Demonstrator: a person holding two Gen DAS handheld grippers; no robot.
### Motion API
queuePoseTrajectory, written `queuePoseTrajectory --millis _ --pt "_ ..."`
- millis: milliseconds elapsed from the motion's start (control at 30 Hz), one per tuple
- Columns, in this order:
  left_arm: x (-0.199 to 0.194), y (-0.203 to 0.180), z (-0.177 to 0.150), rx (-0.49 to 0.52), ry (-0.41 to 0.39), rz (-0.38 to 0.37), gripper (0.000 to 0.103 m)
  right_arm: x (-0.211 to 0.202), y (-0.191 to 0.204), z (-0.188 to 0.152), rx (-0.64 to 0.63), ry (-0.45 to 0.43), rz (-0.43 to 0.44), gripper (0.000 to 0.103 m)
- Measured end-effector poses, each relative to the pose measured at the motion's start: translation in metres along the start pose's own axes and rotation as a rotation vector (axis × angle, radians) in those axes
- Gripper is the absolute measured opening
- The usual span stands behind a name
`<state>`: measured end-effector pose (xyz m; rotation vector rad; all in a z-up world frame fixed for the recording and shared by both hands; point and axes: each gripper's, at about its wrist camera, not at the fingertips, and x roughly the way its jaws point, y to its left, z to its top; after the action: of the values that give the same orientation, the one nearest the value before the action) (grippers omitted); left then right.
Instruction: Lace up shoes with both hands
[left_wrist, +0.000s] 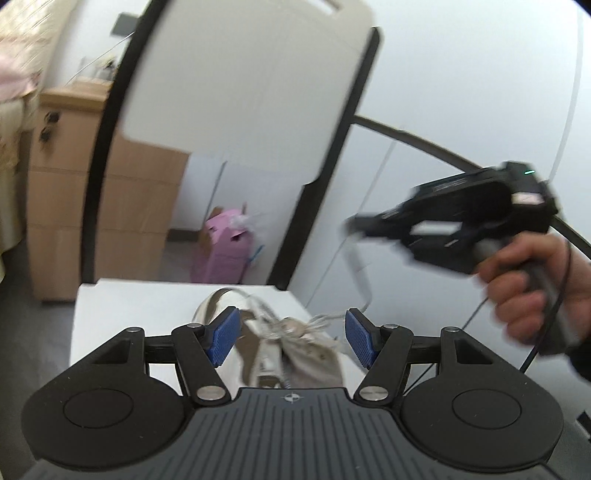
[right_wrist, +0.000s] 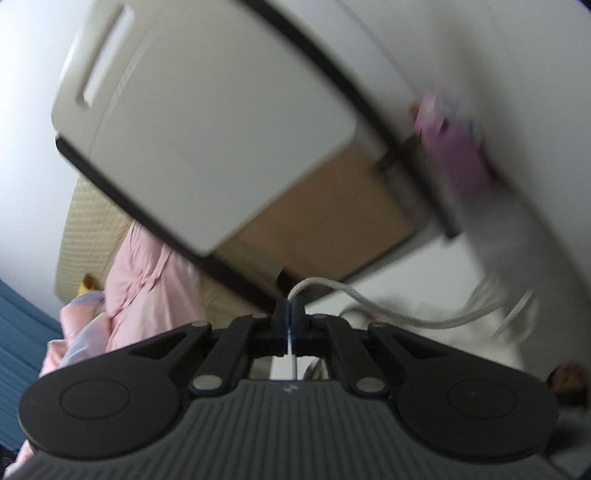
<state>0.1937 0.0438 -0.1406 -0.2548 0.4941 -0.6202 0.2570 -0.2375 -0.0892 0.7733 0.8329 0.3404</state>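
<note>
A beige and white shoe (left_wrist: 295, 350) lies on a white table (left_wrist: 129, 306), its laces bunched over the tongue. My left gripper (left_wrist: 291, 336) is open, its blue pads (left_wrist: 223, 336) either side of the shoe, just above it and empty. My right gripper (right_wrist: 291, 317) is shut on a white lace (right_wrist: 369, 295) that loops up from the jaws and runs off to the right. In the left wrist view the right gripper (left_wrist: 351, 223) is held high to the right of the shoe, with the lace (left_wrist: 364, 280) hanging from it down to the shoe.
A white folding chair back with black frame (left_wrist: 240, 92) stands behind the table. Cardboard boxes (left_wrist: 103, 206) and a pink box (left_wrist: 225, 247) sit on the floor beyond. Pink cloth (right_wrist: 140, 273) lies at the left in the right wrist view. Both views are motion-blurred.
</note>
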Motion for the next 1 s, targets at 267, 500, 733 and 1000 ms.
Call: queuePoseTrajectory --millis 267,500,733,1000 --pt "0.0 -0.003 0.0 0.017 -0.027 -0.013 0.053 0.032 0.021 -0.04 0.039 0.1 0.076 0.002" --pt "0.0 0.008 0.002 -0.039 -0.029 -0.034 0.003 0.022 0.021 -0.042 0.032 0.128 0.107 0.003" --pt "-0.004 0.003 0.002 0.008 -0.02 -0.056 0.003 0.006 0.025 -0.031 -0.042 0.166 0.103 0.006" --pt "-0.004 -0.02 -0.008 0.181 0.022 -0.073 0.003 -0.009 0.091 -0.029 -0.893 0.313 -0.09 0.009"
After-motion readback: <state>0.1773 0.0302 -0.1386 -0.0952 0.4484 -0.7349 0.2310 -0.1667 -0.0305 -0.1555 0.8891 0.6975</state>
